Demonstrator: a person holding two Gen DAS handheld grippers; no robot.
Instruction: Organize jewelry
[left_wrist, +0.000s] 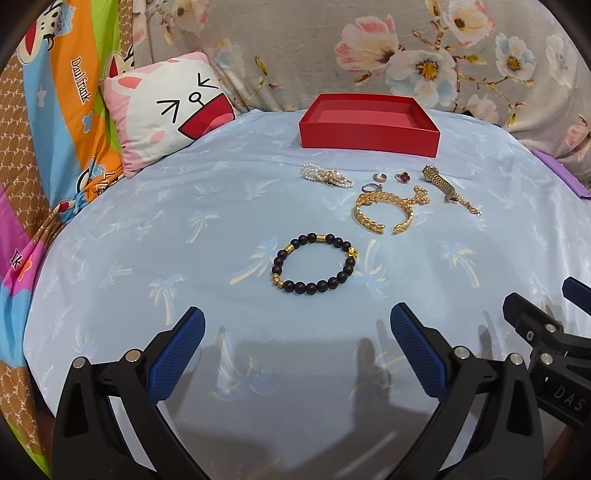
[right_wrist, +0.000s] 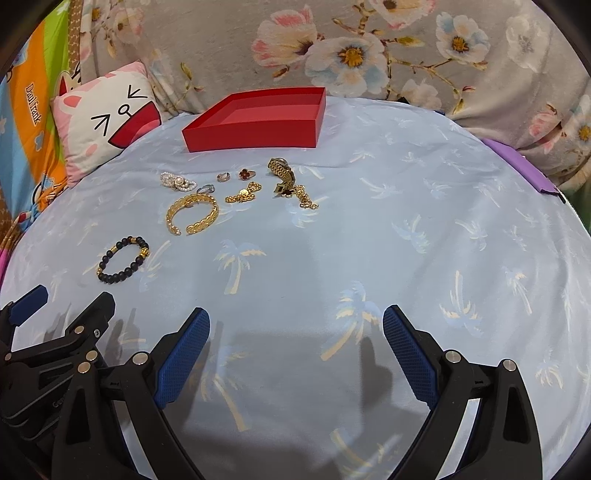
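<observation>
A red open box (left_wrist: 369, 134) (right_wrist: 255, 131) stands empty at the back of the blue cloth. In front of it lie a pearl bracelet (left_wrist: 327, 176) (right_wrist: 177, 181), two rings (left_wrist: 380, 177) and a red clover ring (left_wrist: 404, 178) (right_wrist: 245, 174), a gold cuff (left_wrist: 384, 212) (right_wrist: 192, 214), a gold chain (right_wrist: 243, 194) and a gold watch (left_wrist: 441, 182) (right_wrist: 282, 173). A dark bead bracelet (left_wrist: 314, 264) (right_wrist: 123, 260) lies nearest. My left gripper (left_wrist: 295, 325) is open, just short of the bead bracelet. My right gripper (right_wrist: 295, 325) is open and empty over bare cloth.
A cat-face pillow (left_wrist: 166, 110) (right_wrist: 107, 118) leans at the back left. Flowered fabric (left_wrist: 406, 48) rises behind the box. A striped cartoon blanket (left_wrist: 55, 110) lies left. A purple object (right_wrist: 517, 166) sits at the right edge of the cloth.
</observation>
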